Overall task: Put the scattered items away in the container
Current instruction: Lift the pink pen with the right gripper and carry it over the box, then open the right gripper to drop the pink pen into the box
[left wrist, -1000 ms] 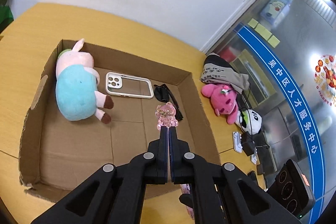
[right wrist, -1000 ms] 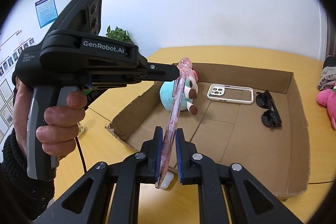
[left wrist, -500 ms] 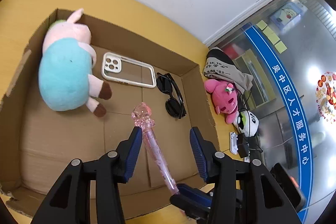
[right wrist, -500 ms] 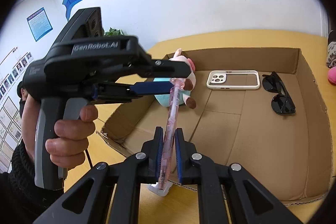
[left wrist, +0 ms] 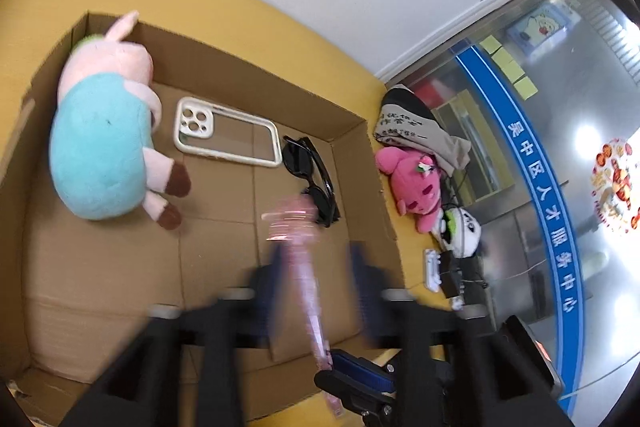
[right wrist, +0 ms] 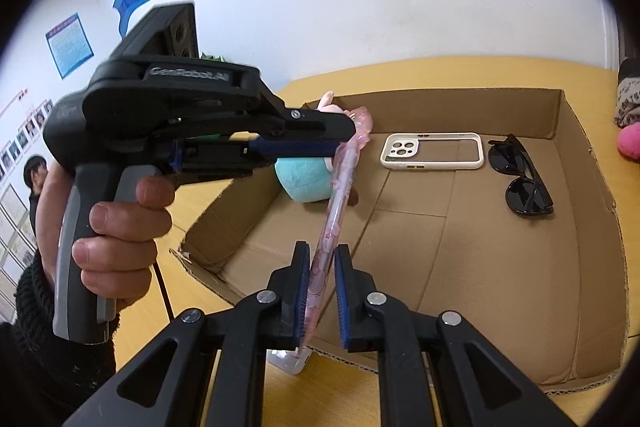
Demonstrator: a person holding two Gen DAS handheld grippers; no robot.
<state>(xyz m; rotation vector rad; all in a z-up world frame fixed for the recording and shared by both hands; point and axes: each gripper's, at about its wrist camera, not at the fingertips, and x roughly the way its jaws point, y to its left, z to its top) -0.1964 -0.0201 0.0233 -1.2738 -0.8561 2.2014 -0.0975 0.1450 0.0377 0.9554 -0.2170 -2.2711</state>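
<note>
The item in hand is a long, slender pen of translucent pink plastic with a printed pink pattern along its barrel and a moulded pink figure as its top (right wrist: 335, 211). It stands tilted above the near part of the shallow open brown cardboard box (right wrist: 560, 115), figure end uppermost and leaning toward the box's far wall.

The right claw (right wrist: 322, 291) is pressed together on the pen's lower barrel, blue pads on either side. A clear cap-like end shows below the pads, over the yellow wooden bench (right wrist: 400, 75).

The left claw (left wrist: 316, 279), gripped by a bare hand (right wrist: 120, 223) with a dark knitted sleeve, is reached across from the left of the right wrist view. Its jaws are opening; in its own view, which is motion-blurred, the pen's upper part stands between the spread blue pads without being pressed.

Already inside the box: a plush pig in a turquoise dress (left wrist: 104, 147) against the left wall, a cream-rimmed clear phone case (left wrist: 228, 133) lying flat near the far wall, and black sunglasses (left wrist: 312, 183) just beside it.

Outside the box on the bench lie a pink plush toy (left wrist: 416, 183), a black-and-white panda plush (left wrist: 464, 231) and a folded printed cloth (left wrist: 416, 127).
</note>
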